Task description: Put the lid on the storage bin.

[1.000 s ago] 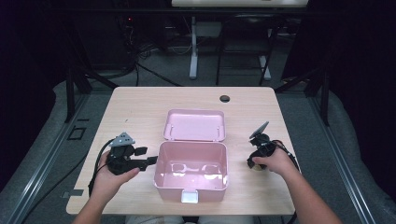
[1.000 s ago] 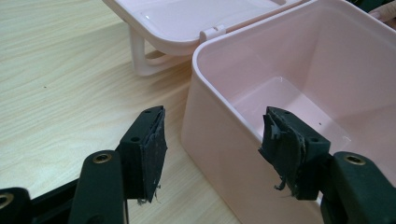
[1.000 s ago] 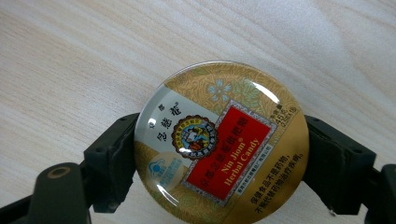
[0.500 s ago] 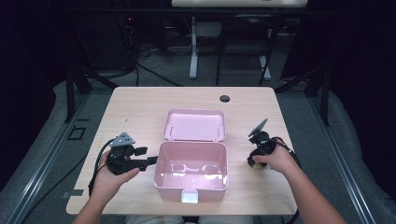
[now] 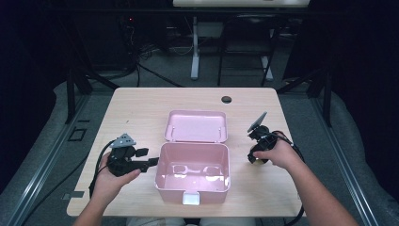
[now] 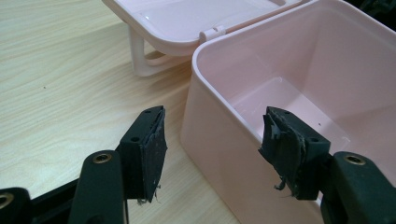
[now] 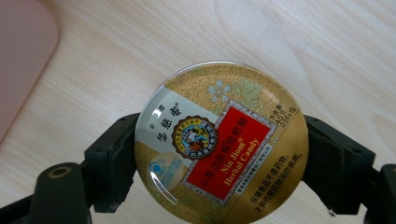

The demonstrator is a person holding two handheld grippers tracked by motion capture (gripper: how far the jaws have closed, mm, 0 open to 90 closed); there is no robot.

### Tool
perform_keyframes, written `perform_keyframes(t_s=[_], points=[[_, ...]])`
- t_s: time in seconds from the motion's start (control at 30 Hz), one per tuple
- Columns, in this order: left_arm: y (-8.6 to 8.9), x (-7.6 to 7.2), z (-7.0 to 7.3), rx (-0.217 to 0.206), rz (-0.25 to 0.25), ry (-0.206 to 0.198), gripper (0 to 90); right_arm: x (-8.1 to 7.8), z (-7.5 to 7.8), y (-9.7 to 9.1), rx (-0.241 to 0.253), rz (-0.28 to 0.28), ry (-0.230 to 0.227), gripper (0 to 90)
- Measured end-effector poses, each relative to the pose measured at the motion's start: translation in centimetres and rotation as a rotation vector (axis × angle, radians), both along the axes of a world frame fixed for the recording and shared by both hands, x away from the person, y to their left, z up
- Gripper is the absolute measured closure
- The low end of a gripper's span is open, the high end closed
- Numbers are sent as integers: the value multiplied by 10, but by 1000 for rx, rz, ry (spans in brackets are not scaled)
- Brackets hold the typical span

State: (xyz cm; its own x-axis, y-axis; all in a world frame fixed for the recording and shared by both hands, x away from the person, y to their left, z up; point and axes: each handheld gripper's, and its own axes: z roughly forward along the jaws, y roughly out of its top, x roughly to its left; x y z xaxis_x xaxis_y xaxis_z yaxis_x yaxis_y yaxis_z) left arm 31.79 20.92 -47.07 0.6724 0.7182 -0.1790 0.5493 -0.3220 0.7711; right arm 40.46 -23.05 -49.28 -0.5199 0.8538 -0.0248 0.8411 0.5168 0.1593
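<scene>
Right now, right tongs [image 7: 219, 158] clamp candy tin [image 7: 222, 140]; left tongs [image 6: 215, 149] gape empty.

The high view looks forward and down from above the person's near side, taking in the whole wooden table [image 5: 141, 108] with the dark floor and stands beyond its far edge. The left gripper view sits low and close, facing along its own jaws at the left wall of the open pink box [image 6: 224, 154], its lid [image 6: 187, 23] farther off. The right gripper view looks down at close range on a round candy tin [image 7: 219, 144] over bare tabletop. Box, lid and tabletop are shared by the high view and the left gripper view.
</scene>
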Motion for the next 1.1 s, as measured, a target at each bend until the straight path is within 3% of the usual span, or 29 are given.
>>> perform_keyframes(t_s=[0.63,1.1], points=[[-1,0,0,-1,2,-4,394,-9,57,31,7,115,-15,196],[-1,0,0,0,-1,-6,394,-9,83,48,21,158,-18,196]])
